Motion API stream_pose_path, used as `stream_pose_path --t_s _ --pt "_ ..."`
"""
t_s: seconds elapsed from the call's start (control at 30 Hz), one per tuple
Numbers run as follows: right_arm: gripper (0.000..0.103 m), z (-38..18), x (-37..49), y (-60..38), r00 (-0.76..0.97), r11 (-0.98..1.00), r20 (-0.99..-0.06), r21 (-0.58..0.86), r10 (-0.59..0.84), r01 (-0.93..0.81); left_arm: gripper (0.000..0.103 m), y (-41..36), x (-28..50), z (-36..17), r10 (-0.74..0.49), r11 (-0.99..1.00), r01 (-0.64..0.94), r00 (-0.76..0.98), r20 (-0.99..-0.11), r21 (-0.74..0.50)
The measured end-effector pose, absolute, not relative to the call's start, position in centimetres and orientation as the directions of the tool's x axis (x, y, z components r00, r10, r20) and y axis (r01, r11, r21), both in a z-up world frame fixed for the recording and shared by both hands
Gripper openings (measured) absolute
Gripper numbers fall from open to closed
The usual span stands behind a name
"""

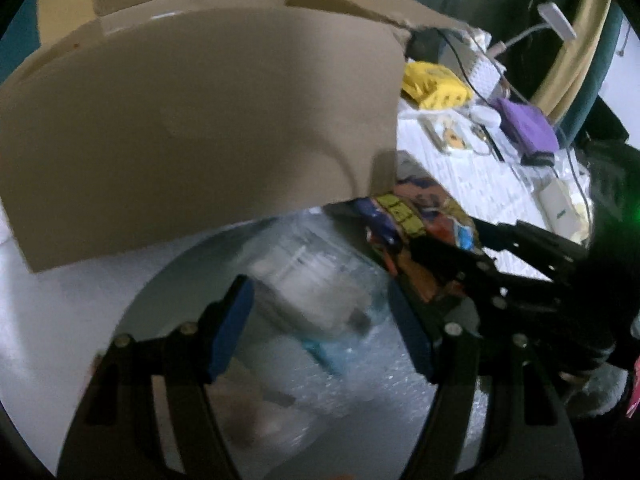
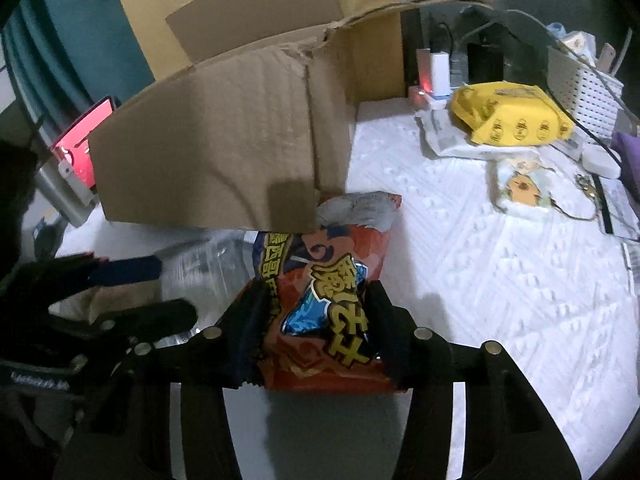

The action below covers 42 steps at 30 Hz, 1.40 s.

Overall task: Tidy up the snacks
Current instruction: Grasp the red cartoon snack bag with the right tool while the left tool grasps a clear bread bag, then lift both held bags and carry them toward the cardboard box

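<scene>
Right gripper [image 2: 316, 332] clamped on a red snack bag [image 2: 320, 300], jaws pinching it from both sides, bag standing upright just in front of the cardboard box [image 2: 224, 152] with its top edge touching the hanging flap. Left gripper [image 1: 320, 328] spread wide, blue pads [image 1: 232, 328] apart, nothing between them, hovering over blurry clear plastic packaging [image 1: 312, 280]. Yellow pack [image 2: 512, 114] further back on the white quilted cover [image 2: 500, 280].
</scene>
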State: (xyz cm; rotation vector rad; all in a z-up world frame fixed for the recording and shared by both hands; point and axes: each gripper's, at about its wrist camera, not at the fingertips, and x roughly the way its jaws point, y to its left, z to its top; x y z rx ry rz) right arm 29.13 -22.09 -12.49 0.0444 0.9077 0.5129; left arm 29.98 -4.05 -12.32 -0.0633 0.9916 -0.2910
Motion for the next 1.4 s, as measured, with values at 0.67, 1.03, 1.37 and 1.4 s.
stream_pose_path --t_s 0.67,1.03,1.37,1.4 --pt "0.075 -13.8 26.3 -28.6 0.514 0.904 -0.752 0.266 0.412 -0.335 0.066 -9.2 31.0 -14.0 -0.176 0.956 0.292 0.546 -0.819 -0.011" --pt "0.034 -12.7 24.8 -28.7 0.546 0.897 -0.719 0.267 0.429 -0.352 0.058 -9.5 28.4 -13.0 -0.262 0.932 0.355 0.536 -0.803 -0.067" --pt "0.026 -10.0 23.0 -29.6 0.603 0.910 -0.686 0.247 0.407 -0.334 0.058 -8.2 25.7 -10.1 -0.312 0.924 0.372 0.596 -0.740 -0.090" --pt "0.026 -9.7 22.9 -29.6 0.608 0.910 -0.682 0.243 0.406 -0.336 0.058 -8.1 25.5 -9.8 -0.315 0.923 0.374 0.602 -0.733 -0.090"
